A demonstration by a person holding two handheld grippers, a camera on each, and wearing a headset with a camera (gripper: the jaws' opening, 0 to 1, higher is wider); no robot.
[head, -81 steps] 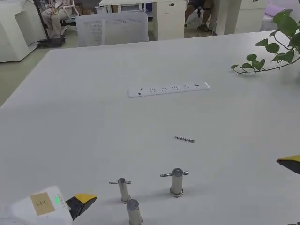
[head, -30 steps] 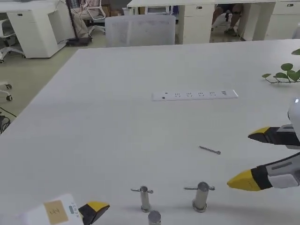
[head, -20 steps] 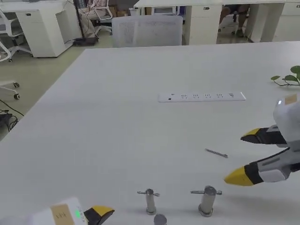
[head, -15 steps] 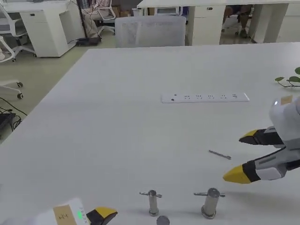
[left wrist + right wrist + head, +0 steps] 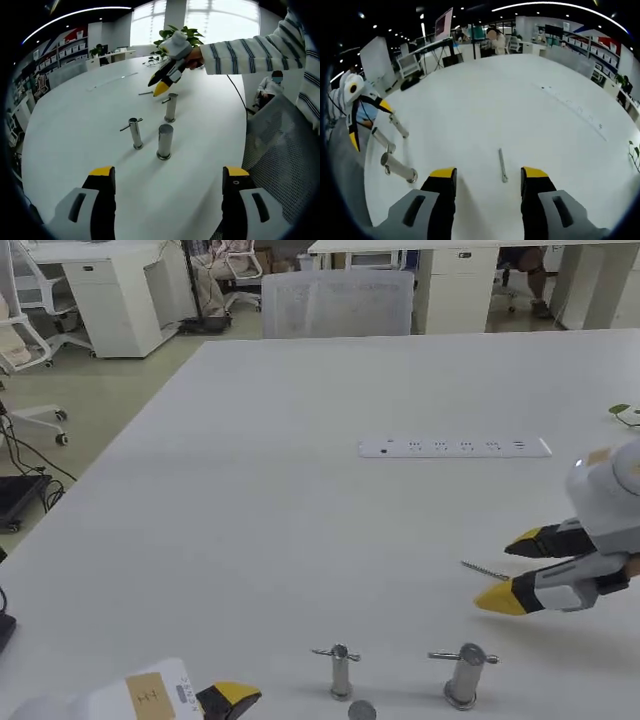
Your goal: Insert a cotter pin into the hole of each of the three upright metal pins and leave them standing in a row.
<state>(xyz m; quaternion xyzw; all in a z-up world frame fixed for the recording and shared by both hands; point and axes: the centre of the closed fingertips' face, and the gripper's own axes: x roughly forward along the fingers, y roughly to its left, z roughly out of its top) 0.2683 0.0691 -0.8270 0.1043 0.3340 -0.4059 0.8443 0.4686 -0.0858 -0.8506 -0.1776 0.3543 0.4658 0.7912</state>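
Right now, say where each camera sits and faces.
Head view: on the headset, looking down at the pins; right gripper at right, left gripper bottom left.
Left gripper view: rides the left gripper, faces the pins; own open jaws, striped sleeve.
Right gripper view: rides the right gripper, faces the cotter pin between its open jaws.
Shared: both gripper views show the pins and the other gripper.

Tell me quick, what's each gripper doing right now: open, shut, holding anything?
Left gripper: open, holding nothing.
Right gripper: open, holding nothing; the cotter pin lies loose between its tips, not gripped.
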